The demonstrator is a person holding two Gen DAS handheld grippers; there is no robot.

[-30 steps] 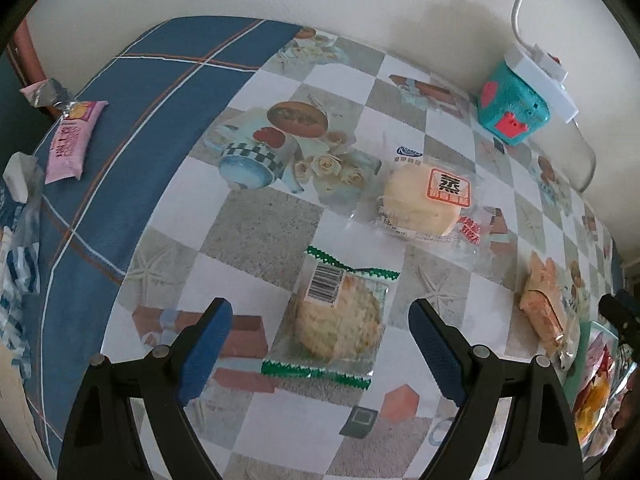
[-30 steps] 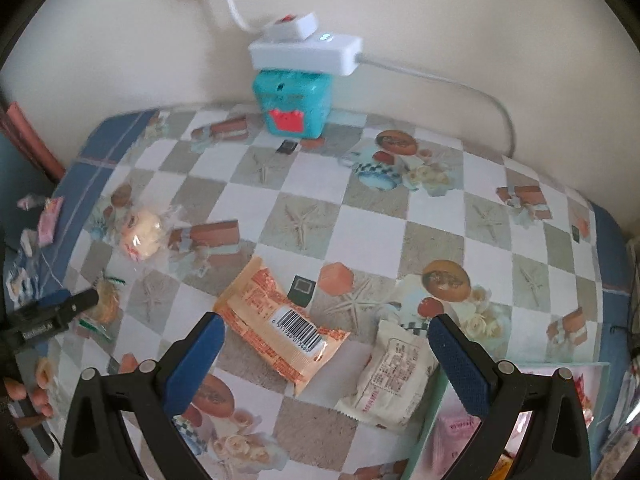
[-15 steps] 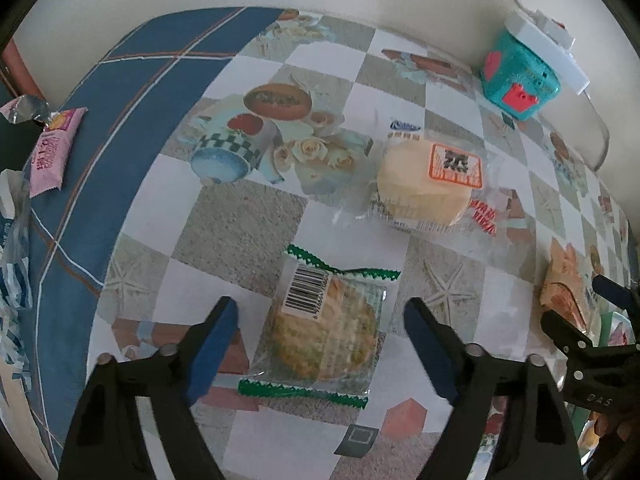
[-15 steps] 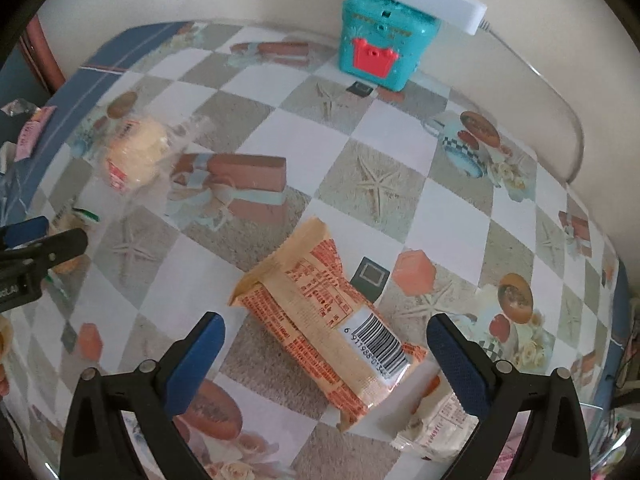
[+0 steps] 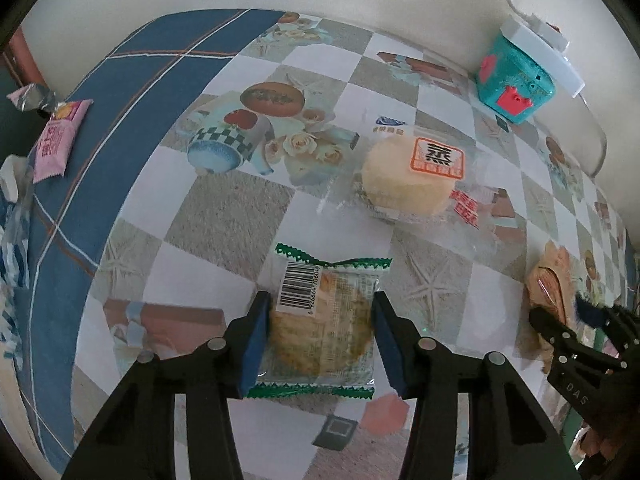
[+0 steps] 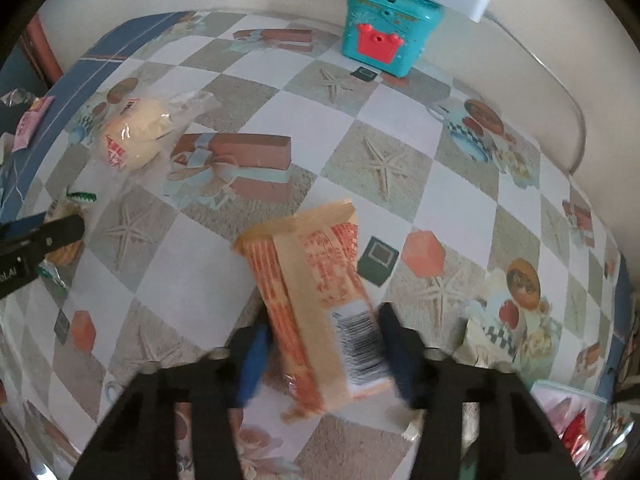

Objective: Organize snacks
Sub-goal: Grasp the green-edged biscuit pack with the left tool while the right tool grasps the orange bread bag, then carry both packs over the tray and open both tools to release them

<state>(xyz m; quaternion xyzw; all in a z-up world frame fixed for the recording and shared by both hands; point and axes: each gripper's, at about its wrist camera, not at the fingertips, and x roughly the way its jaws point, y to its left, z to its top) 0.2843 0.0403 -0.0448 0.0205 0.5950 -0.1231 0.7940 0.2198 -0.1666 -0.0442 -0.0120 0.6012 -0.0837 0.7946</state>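
Observation:
My left gripper [image 5: 318,336] is shut on a clear green-edged packet with a round biscuit [image 5: 320,328], which lies on the patterned tablecloth [image 5: 224,216]. My right gripper [image 6: 322,354] is shut on an orange snack packet with a barcode [image 6: 320,300], its far end tilted up off the table. A pale round cake in clear wrap [image 5: 412,180] lies beyond the biscuit; it also shows in the right wrist view [image 6: 136,136]. The right gripper shows at the right edge of the left wrist view [image 5: 560,332].
A teal toy box [image 6: 390,36] with a white power strip [image 5: 540,48] on top stands by the back wall. A pink packet [image 5: 56,140] lies at the table's left edge. A whitish packet [image 6: 492,340] and a bin of snacks [image 6: 576,420] sit at the right.
Both grippers have moved forward and closed: the left on the biscuit packet, the right on the orange packet, whose far end has lifted and turned.

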